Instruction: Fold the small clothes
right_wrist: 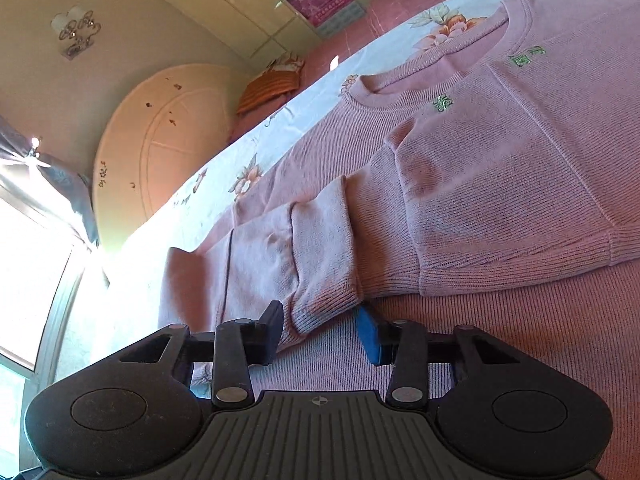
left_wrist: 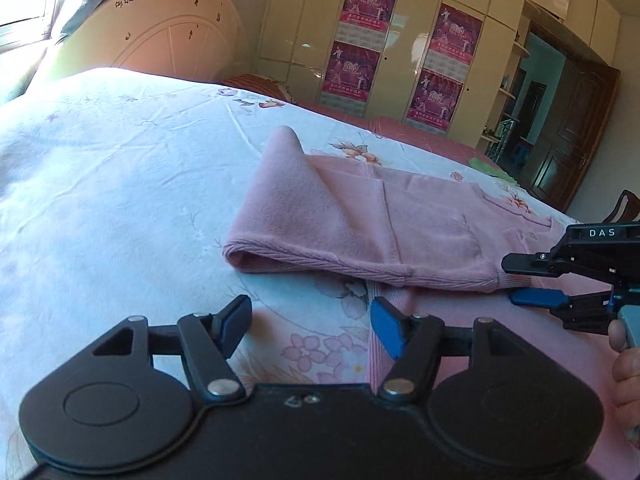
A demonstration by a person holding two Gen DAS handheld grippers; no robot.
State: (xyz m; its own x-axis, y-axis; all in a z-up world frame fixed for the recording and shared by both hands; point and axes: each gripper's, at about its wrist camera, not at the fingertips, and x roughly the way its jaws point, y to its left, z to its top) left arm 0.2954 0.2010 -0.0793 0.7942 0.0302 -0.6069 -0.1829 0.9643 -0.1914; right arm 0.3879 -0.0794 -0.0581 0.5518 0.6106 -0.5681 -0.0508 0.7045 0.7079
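A pink knit sweater lies on the floral bedsheet, with one side and a sleeve folded over its body. In the right wrist view the sweater shows its collar and small green embroidery, with the sleeve cuff lying across it. My left gripper is open and empty, just in front of the sweater's ribbed hem. My right gripper is open, its jaws on either side of the sleeve cuff. It also shows in the left wrist view at the sweater's right edge.
A rounded cream headboard stands at the bed's far end. Wardrobes with pink posters line the far wall, and a dark door is at the right. A striped cushion lies beside the bed.
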